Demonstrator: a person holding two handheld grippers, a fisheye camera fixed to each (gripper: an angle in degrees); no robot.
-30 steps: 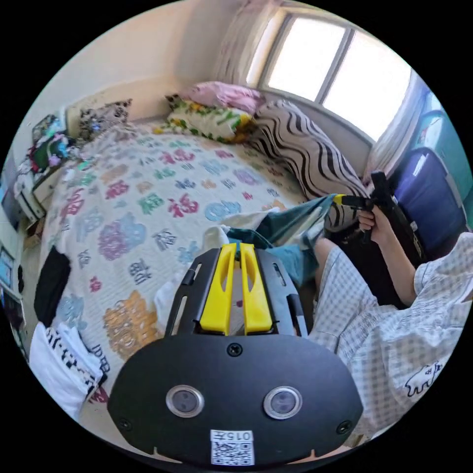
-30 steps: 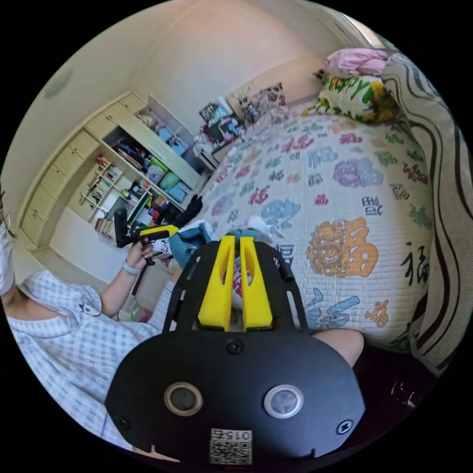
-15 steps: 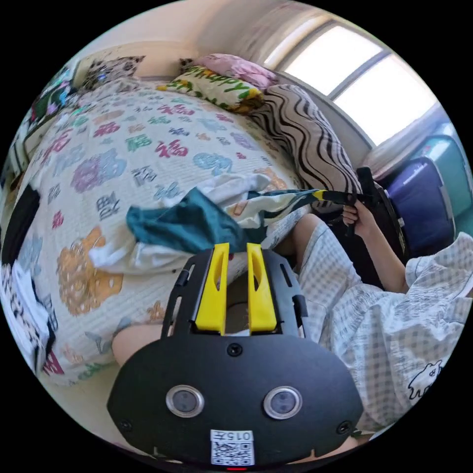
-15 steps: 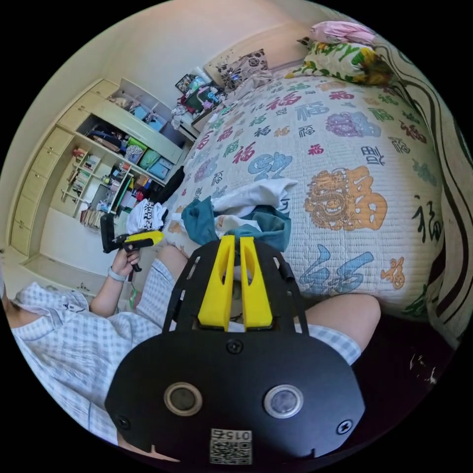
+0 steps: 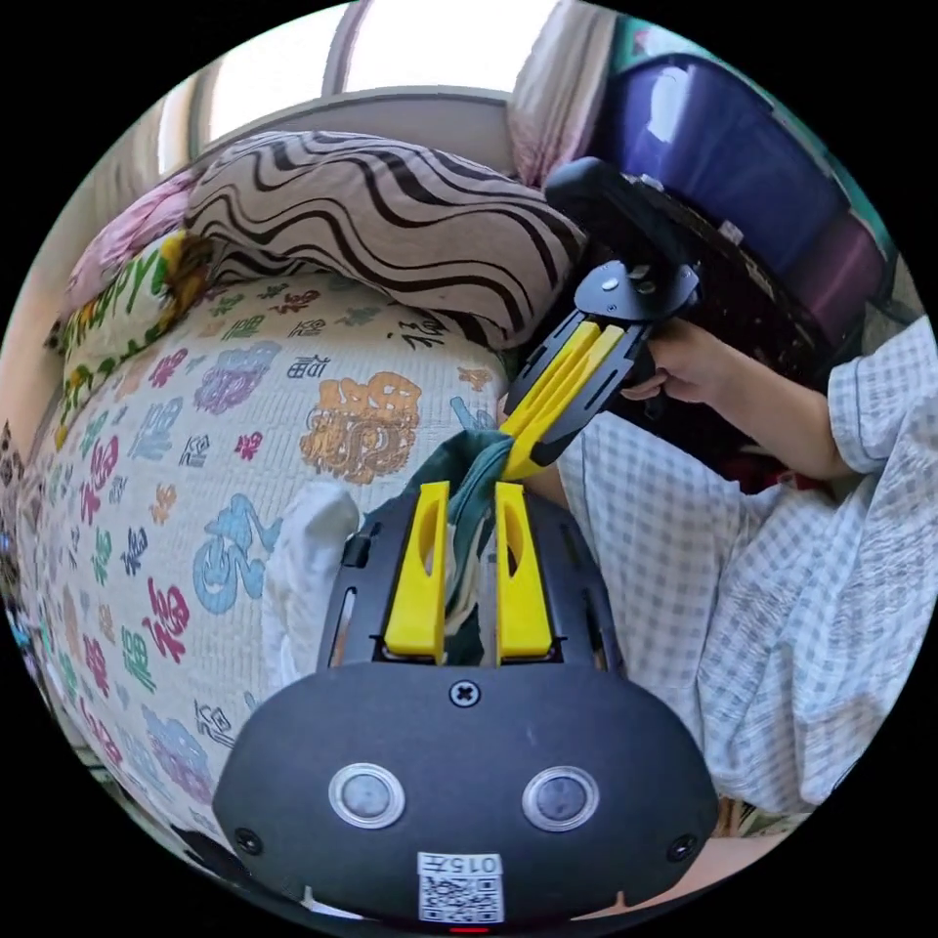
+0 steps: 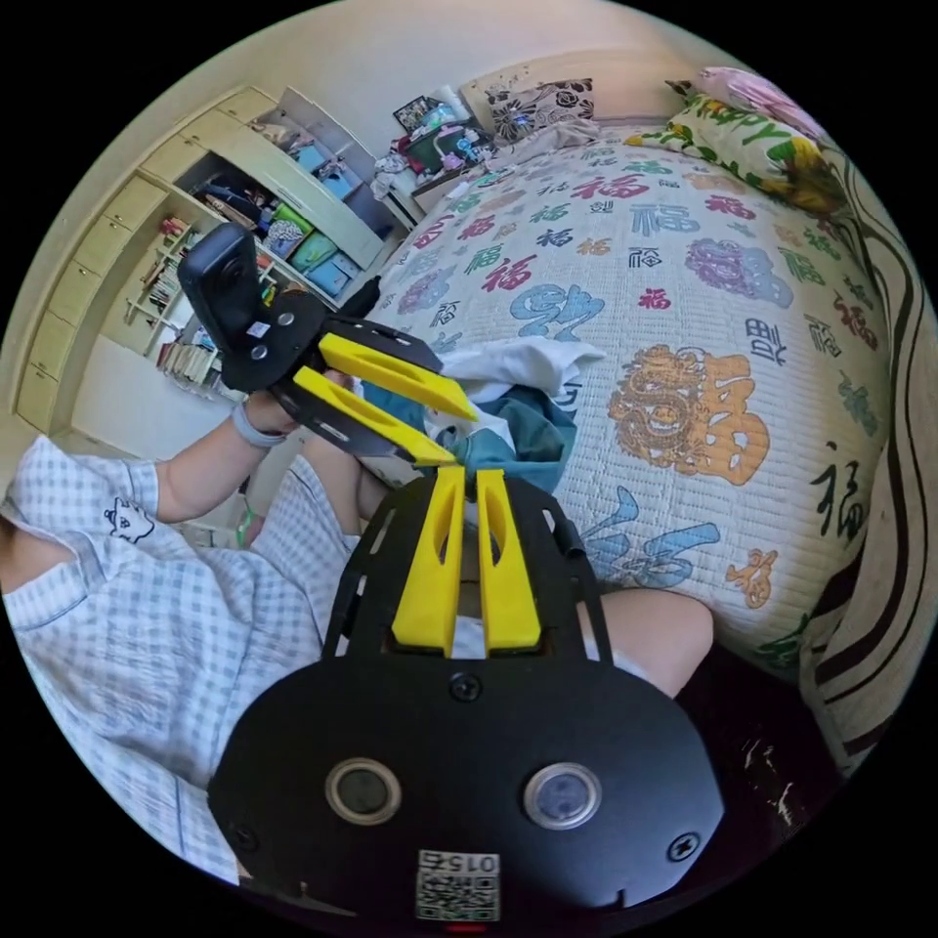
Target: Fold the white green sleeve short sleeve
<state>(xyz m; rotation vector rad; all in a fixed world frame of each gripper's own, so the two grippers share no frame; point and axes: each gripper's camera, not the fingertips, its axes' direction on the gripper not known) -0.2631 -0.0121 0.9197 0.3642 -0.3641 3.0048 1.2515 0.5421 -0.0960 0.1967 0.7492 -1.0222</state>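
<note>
Lying bunched at the bed's (image 6: 684, 293) near edge, the shirt (image 6: 518, 391) runs between the left hand-held gripper's (image 5: 469, 498) parted jaws; the right hand-held gripper (image 5: 523, 459), jaws together, pinches its green cloth.

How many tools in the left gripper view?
2. The left tool at bottom centre, jaws apart, the shirt running between them; the right tool just above, jaws shut on the shirt's teal part.

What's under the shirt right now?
The shirt lies bunched on the patterned quilt at the bed's near edge. Its green part runs up between the left gripper's jaws; the right gripper pinches it too. Whatever lies beneath the heap is covered.
</note>
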